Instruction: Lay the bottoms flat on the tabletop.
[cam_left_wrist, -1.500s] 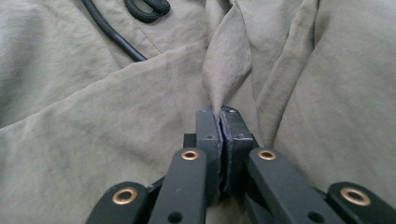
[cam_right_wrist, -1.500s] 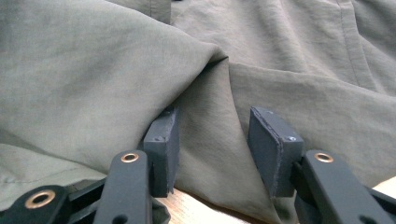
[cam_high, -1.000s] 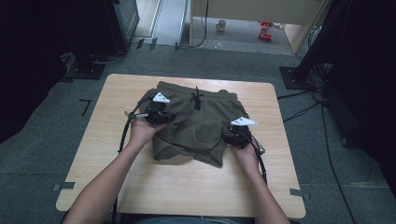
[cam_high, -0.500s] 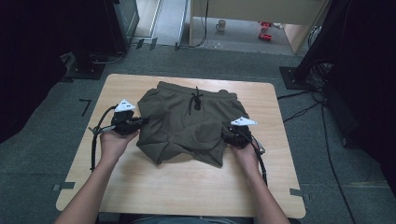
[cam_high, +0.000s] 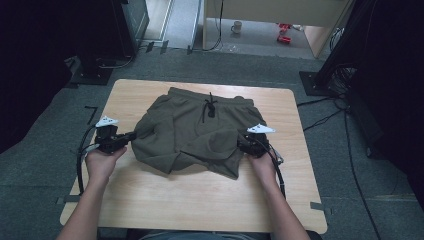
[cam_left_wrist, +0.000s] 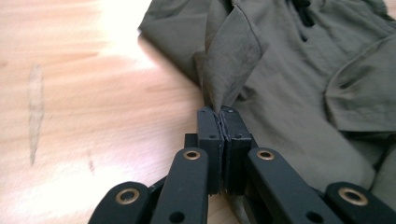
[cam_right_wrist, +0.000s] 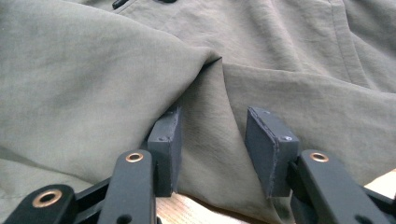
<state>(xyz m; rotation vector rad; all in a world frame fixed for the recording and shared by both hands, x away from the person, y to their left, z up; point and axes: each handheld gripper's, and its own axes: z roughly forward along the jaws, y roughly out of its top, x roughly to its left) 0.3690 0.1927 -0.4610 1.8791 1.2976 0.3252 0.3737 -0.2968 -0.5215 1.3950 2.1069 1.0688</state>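
Shorts, olive-green thin woven fabric with a black drawstring (cam_high: 192, 132), lie crumpled at the middle of the pale wooden table (cam_high: 200, 200), waistband toward the far edge. My left gripper (cam_high: 131, 136) sits at the garment's left edge, jaws clamped tight on a pinched corner of the cloth; in the left gripper view that corner (cam_left_wrist: 231, 60) rises as a folded peak straight out of the closed pads. My right gripper (cam_high: 242, 146) rests at the shorts' right side. Its jaws stand apart and have just been closing slightly, a ridge of fabric (cam_right_wrist: 212, 121) between them, pads not pressing it.
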